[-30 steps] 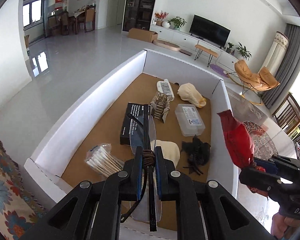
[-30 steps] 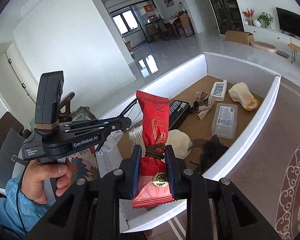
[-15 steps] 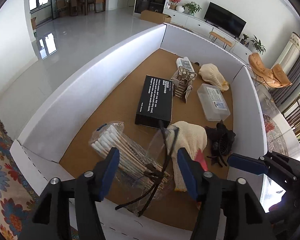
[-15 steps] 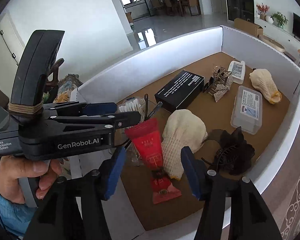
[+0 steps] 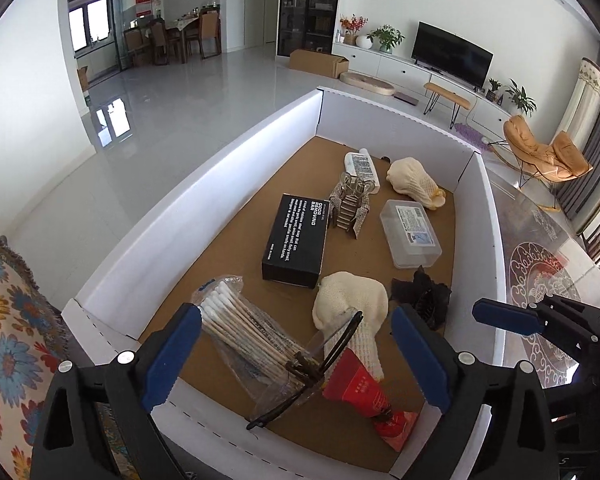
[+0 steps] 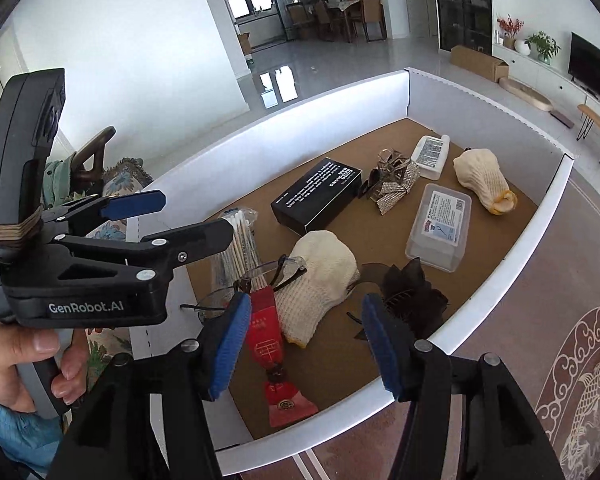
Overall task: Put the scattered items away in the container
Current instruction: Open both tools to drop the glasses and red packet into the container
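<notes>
A white-walled box (image 5: pixel 204 184) with a brown floor holds the items. A red packet (image 5: pixel 360 390) lies at its near end, also in the right wrist view (image 6: pixel 266 340). Clear glasses (image 5: pixel 312 364) with black arms rest partly on a cotton swab bag (image 5: pixel 236 332) and the packet. My left gripper (image 5: pixel 296 360) is open and empty above them. My right gripper (image 6: pixel 304 344) is open and empty above the packet. A cream mesh bundle (image 6: pixel 320 276) lies beside the packet.
Further in lie a black box (image 5: pixel 298 236), a clear plastic case (image 5: pixel 410 232), a black hair clip (image 5: pixel 422 300), a sparkly clip (image 5: pixel 350 208), a white tube (image 5: pixel 362 166) and a second cream bundle (image 5: pixel 414 184). A patterned cushion (image 5: pixel 8 328) is left of the box.
Both grippers opened. The left one let go of the glasses and the right one let go of the red packet; both now lie in the box. Both grippers drew back slightly.
</notes>
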